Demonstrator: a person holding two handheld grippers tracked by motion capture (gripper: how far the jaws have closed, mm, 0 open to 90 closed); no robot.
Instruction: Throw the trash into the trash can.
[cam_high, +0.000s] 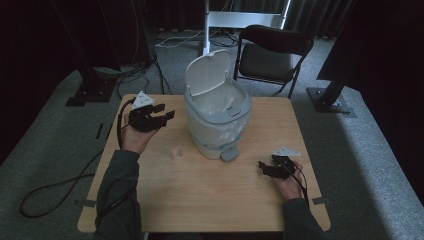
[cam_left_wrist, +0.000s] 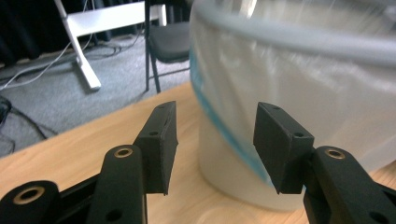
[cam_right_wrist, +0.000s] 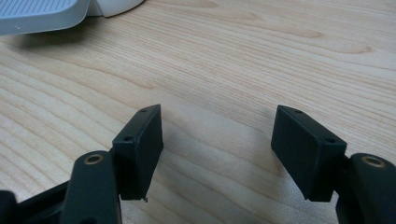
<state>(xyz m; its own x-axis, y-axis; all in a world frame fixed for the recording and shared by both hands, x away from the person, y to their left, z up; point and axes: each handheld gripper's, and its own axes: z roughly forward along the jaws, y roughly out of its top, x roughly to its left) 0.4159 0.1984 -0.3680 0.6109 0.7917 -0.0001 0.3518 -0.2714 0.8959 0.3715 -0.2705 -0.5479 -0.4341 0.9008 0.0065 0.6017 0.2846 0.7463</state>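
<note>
**Open bin flanked by two empty grippers**

A pedal bin with a plastic liner is seen standing upright near the middle of the wooden table, its lid raised and tilted back. A grey pedal projects from its base toward the person's side.

The left gripper is held above the table to the left of the bin, near it but apart, and its jaws are spread with nothing between them. In the left gripper view the liner-covered wall of the bin is seen close ahead, partly beyond the gap of the jaws.

The right gripper is held low over the table, to the right of the pedal and apart from it; its jaws are likewise released and empty, with bare wood seen between them.

A faint pale smudge is seen on the table left of the bin; what it is cannot be made out. Behind the table a dark folding chair and a white stand are placed on grey carpet, and cables are trailed across the floor.
</note>
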